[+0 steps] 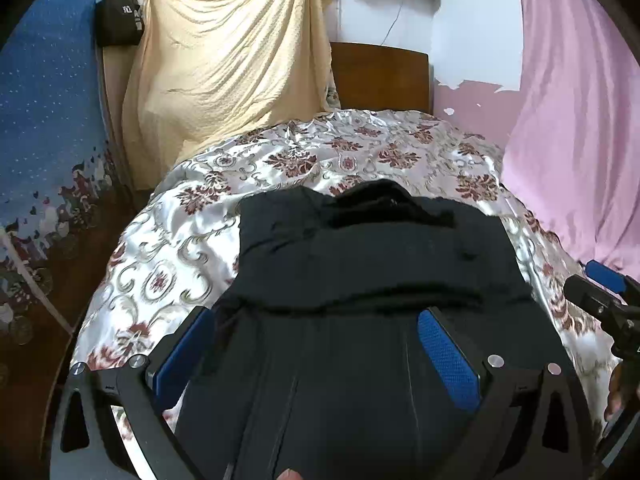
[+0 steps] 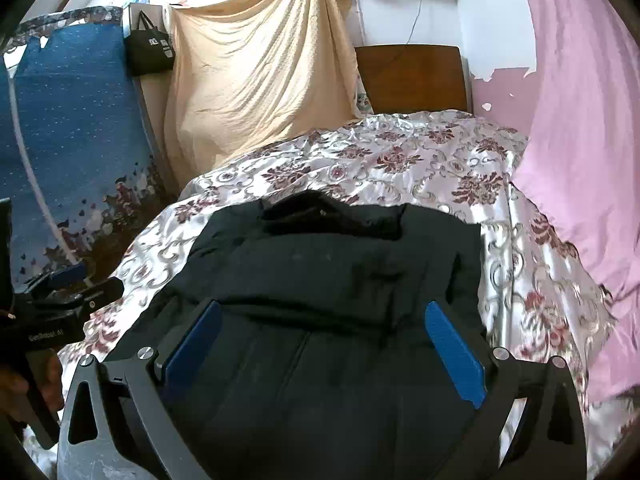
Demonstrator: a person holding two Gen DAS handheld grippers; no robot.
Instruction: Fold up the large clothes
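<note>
A large black garment [image 1: 360, 248] lies spread on the bed, its dark collar [image 1: 384, 200] at the far end and a folded edge running across its middle. It also fills the centre of the right wrist view as the same black garment [image 2: 320, 264]. My left gripper [image 1: 316, 320] hovers over the near part of it, blue pads [image 1: 448, 360] wide apart and nothing between them. My right gripper [image 2: 324, 308] stands open the same way, just to the right. Each gripper shows at the edge of the other's view: right gripper [image 1: 600, 284], left gripper [image 2: 76, 280].
The bed has a shiny floral bedspread [image 1: 180, 248] and a brown headboard [image 1: 380, 76]. A cream sheet [image 1: 224, 64] and a black bag [image 1: 120, 16] hang at the back left, a blue cloth [image 1: 44, 112] at the left, a pink cloth [image 1: 580, 120] at the right.
</note>
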